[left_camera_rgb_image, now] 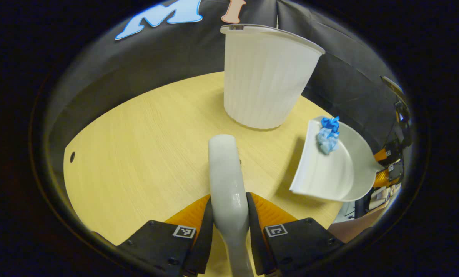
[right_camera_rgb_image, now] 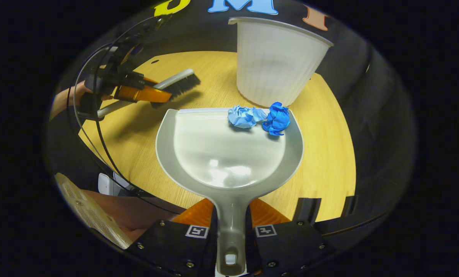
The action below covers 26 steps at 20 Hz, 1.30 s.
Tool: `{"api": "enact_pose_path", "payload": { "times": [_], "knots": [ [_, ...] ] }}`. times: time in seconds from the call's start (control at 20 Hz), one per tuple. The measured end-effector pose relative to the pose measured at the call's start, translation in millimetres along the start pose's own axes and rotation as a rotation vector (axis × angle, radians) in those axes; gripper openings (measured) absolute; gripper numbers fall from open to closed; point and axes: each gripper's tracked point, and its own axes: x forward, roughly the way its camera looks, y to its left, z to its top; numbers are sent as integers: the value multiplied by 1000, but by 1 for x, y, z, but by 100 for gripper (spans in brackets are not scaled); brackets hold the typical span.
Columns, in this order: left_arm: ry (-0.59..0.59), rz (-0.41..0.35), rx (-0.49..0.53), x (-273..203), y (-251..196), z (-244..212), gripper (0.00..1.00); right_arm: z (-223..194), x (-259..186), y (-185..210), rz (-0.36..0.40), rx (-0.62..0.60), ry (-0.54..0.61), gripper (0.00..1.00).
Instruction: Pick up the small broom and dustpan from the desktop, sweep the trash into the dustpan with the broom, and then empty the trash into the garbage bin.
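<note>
My dustpan point(right_camera_rgb_image: 229, 154) is pale grey and glossy, carrying one light blue paper wad point(right_camera_rgb_image: 245, 116) and one deep blue wad point(right_camera_rgb_image: 277, 118). My broom point(right_camera_rgb_image: 175, 82) has a grey back and black bristles. The bin point(right_camera_rgb_image: 275, 61) is off-white with fine vertical ribs, on a light yellow wood-grain desktop point(left_camera_rgb_image: 145, 146).

A recording booth, staged rather than lived in: black cloth wall point(left_camera_rgb_image: 145, 65) draped behind a bare pale wooden worktop point(left_camera_rgb_image: 137, 146), loose cables point(right_camera_rgb_image: 95, 146) trailing beside it.

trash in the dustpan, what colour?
Two paper wads: one light blue, one deeper blue, at the dustpan lip. Clearest in right gripper view.
</note>
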Motion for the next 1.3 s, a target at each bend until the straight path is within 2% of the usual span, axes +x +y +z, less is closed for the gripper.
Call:
{"api": "enact_pose_path", "payload": {
  "times": [0.15,0.55,0.85,1.1,1.3],
  "knots": [
    [12,14,-11,-4,7,-13,51,15,-40,-8,-8,15,-32,29],
    [3,26,-30,-17,15,-28,51,50,-113,-26,-13,44,-80,29],
    [5,29,-58,-24,21,-35,51,92,-158,-33,45,95,-80,29],
    [0,34,-56,-30,26,-39,53,137,-170,-41,83,105,-65,29],
    [1,35,-50,-37,29,-43,53,176,-170,-37,175,159,-32,29]
  ]
}}
